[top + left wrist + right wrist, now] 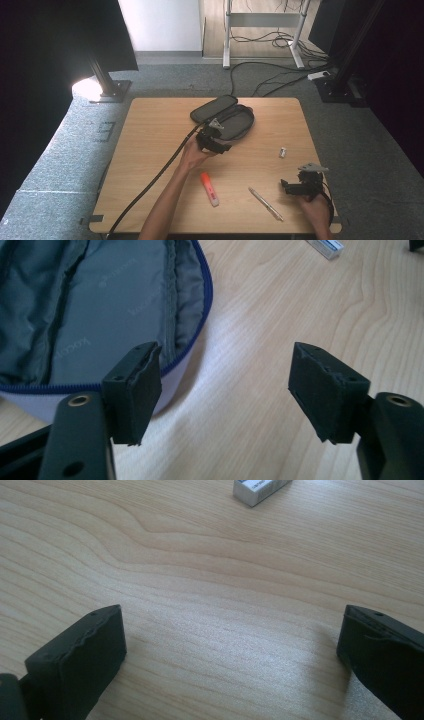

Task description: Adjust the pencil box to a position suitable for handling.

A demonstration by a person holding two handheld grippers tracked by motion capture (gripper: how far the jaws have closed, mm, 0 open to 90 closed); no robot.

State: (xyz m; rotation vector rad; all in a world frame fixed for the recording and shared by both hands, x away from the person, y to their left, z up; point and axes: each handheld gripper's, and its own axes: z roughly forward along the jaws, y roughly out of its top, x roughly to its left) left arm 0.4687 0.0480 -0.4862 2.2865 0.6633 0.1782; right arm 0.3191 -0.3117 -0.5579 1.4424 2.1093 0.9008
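Pencil case (225, 118) lies unzipped and spread flat at the far middle of the counter (150, 150), and my left tool (216, 145) sits just at its near rim. In the left gripper view I see the grey lining and the blue zipper edge (202, 300) curving past one pad (137, 390); this pad is over the rim, the other one is over bare wood. The jaws stand partly open and nothing is pressed between them. I judge the case is light and soft, only fabric, so it will fold and sag if I lift it by one wall. The zipper rim looks to me the firmest place to pinch, because the seam gives some thickness. The lining seems smooth and may slip.

My right tool (295, 187) rests low over the counter at the near right, jaws wide apart and empty, with only wood grain between them. The small eraser (283, 152) lies near, ahead of it. The orange highlighter (209, 189) and the pen (266, 204) lie apart at the near side, between my two arms
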